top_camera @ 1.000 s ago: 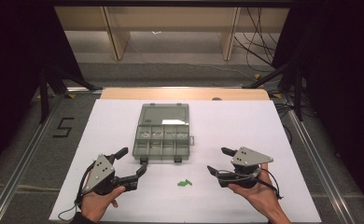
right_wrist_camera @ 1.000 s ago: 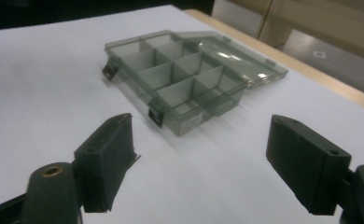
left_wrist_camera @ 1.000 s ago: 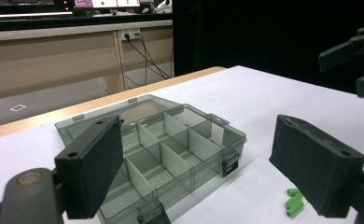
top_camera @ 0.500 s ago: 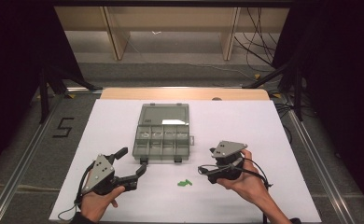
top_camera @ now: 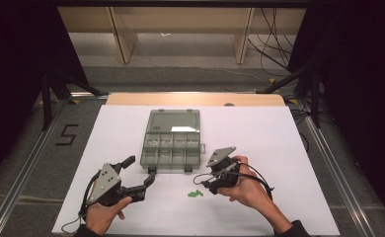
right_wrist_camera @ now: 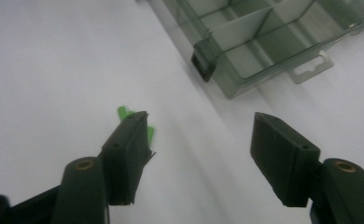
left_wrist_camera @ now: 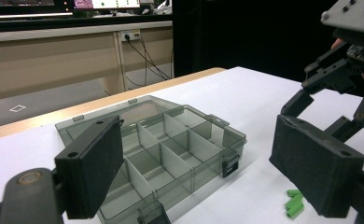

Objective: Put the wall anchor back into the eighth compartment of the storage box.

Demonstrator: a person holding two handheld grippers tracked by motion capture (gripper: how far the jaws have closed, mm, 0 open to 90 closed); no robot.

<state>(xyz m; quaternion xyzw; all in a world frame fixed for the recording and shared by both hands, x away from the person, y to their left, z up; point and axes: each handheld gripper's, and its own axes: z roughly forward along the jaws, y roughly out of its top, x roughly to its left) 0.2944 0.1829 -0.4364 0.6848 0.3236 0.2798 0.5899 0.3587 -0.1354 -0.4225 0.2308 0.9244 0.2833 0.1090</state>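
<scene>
High view overhead facing forward, both gripper views low, close, sharing organizer box [top_camera: 173,140]

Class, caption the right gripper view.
Right gripper, jaws open, just closing, above small green pieces beside an open compartment box.

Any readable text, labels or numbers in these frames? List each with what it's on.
"5": black digit marked on the grey floor left of the table.
Monitors at the top edge of the left gripper view: screen content too small and blurred to read.
Compartment box: no label readable.
Green pieces: no markings visible.
</scene>
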